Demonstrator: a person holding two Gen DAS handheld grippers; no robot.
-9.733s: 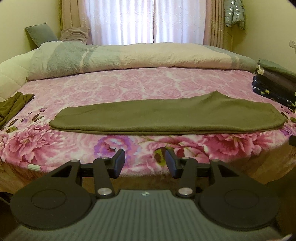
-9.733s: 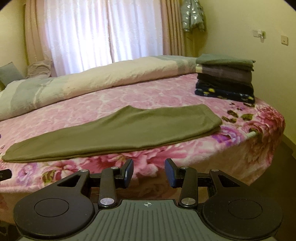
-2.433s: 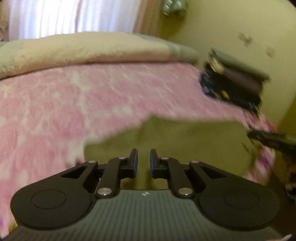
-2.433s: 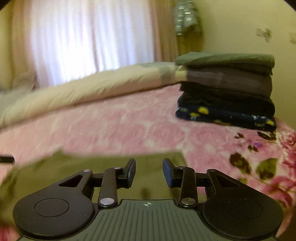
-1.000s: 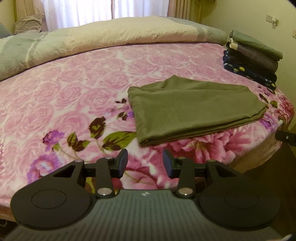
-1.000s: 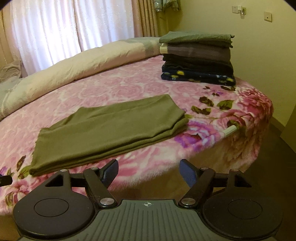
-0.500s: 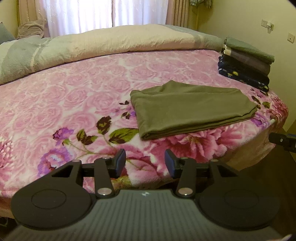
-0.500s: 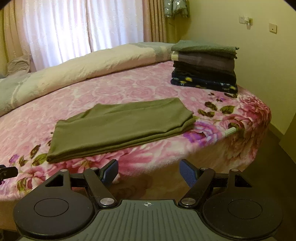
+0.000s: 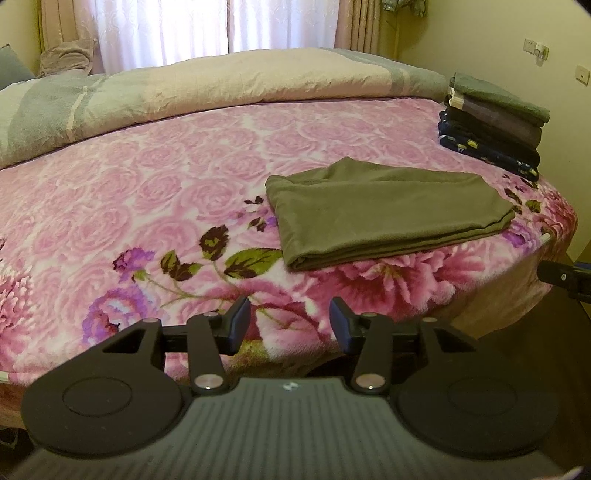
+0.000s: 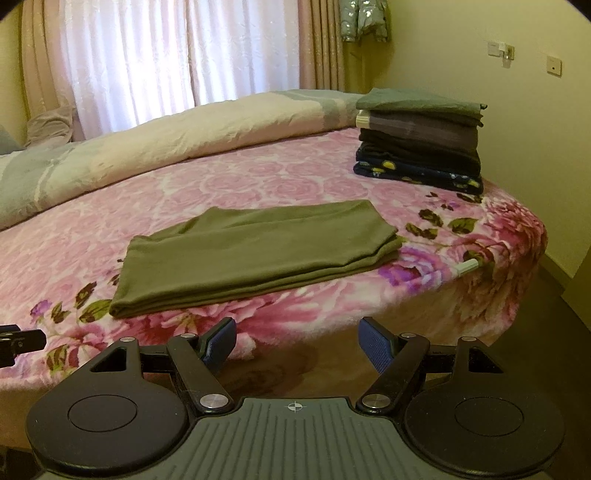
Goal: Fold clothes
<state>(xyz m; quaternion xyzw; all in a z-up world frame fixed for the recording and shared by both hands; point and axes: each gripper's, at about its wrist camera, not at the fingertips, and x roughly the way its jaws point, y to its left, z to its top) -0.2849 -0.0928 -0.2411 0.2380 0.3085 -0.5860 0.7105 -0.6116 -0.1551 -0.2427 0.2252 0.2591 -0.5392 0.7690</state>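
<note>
- A bed (image 9: 155,192) under a pink floral blanket fills both views.
- A rolled duvet (image 9: 221,85), cream and grey-green, lies along the far side of the bed.
- Pillows (image 9: 64,61) sit at the far left corner of the bed, beside the duvet's end.
- White sheer curtains (image 10: 147,59) with pinkish drapes hang behind the bed.
- A patterned garment (image 10: 364,18) hangs high beyond the bed's far right.
- Wall switches (image 10: 554,65) sit on the yellow wall to the right of the bed.
</note>
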